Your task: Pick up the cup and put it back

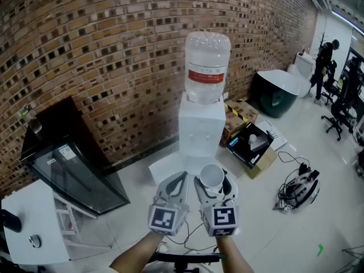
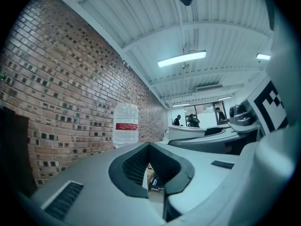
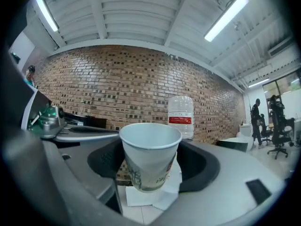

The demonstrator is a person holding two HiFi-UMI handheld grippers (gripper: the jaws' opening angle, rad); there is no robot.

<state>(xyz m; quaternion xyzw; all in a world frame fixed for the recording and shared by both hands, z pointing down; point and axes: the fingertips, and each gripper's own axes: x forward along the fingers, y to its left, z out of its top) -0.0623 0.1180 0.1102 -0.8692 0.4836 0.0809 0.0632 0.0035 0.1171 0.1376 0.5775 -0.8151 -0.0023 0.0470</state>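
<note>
Far left: white bench [image 1: 40,209], then a black glass-front cabinet [image 1: 74,169] against the red-brown brick wall [image 1: 114,50].

Centre-left: left tongs [image 1: 181,178], held level and pointing twd wall. Jaws together at the tips, nothing betw. them; only floor clutter shows thru the oval recess in left gripper view.

Just right of it, side by side: right tongs [image 1: 213,181], clamped on a white paper cup [image 1: 211,176]. Cup upright, mouth up, gripped low on both sides by the dark pads, rim above the jaws, off the floor. Faint print on its lower wall [image 3: 150,157].

Behind the cup: white water dispenser [image 1: 200,132] w/ clear bottle, red label [image 1: 207,67], upside-down on top.

Right of dispenser: open cardboard box [image 1: 253,147] on floor; further back a dark green tub [image 1: 276,92].

Far right: person in dark clothes [image 1: 325,61], standing, well apart from the tongs.
</note>
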